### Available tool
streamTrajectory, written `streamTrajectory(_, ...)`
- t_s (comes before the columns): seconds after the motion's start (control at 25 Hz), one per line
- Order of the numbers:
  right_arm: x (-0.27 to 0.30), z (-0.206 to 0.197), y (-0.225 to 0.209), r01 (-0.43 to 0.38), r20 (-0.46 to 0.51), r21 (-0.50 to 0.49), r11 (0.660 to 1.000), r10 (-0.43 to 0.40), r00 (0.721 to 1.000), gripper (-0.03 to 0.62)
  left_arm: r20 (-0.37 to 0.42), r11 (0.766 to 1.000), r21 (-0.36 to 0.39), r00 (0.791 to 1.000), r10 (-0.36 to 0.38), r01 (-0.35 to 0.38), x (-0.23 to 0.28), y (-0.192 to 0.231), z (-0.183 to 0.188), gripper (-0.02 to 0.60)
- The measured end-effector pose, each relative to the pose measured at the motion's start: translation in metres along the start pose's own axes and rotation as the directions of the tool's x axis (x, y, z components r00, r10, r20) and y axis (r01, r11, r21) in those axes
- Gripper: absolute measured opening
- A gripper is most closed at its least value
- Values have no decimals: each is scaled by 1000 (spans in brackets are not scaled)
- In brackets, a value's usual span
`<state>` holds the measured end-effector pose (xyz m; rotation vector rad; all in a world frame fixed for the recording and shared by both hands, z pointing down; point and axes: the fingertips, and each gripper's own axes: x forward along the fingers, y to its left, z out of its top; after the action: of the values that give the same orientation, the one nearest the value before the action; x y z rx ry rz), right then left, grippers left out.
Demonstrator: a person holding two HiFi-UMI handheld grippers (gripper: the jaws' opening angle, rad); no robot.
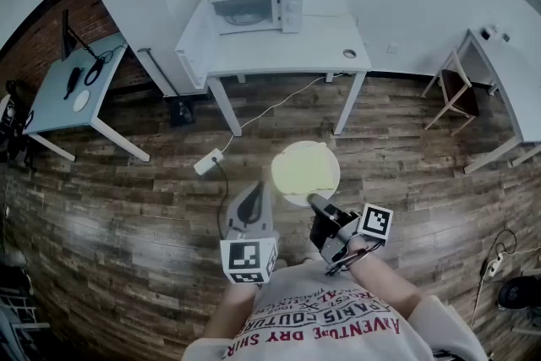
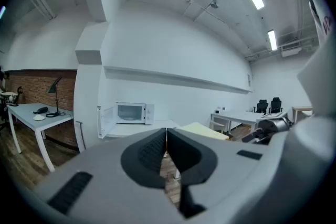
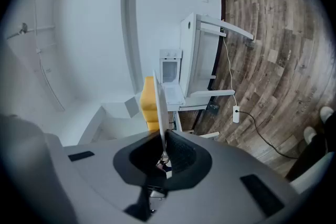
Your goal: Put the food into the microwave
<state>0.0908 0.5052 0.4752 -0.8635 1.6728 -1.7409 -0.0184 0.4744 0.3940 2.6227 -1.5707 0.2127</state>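
A white plate (image 1: 305,171) with pale yellow food on it hangs over the wooden floor in front of me. My right gripper (image 1: 314,201) is shut on its near rim. In the right gripper view the plate (image 3: 159,99) is edge-on between the jaws, with the yellow food (image 3: 148,105) on its left face. My left gripper (image 1: 259,188) is beside the plate on the left, shut with nothing in it; its jaws (image 2: 166,140) meet. The white microwave (image 1: 255,10) stands on a white table (image 1: 330,46) ahead, its door (image 2: 105,120) swung open to the left.
A power strip (image 1: 208,161) and its cable lie on the floor between me and the table. A grey desk (image 1: 59,97) with a lamp stands at the left. A wooden chair (image 1: 455,90) and another white table (image 1: 516,80) are at the right.
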Motion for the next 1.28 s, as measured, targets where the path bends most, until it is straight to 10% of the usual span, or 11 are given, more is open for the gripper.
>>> streamTrajectory(1.28,67,-25,-21,27,64,19,999,-28,998,23,-46,998,-48,999,-29,27,-6,88,-33,8)
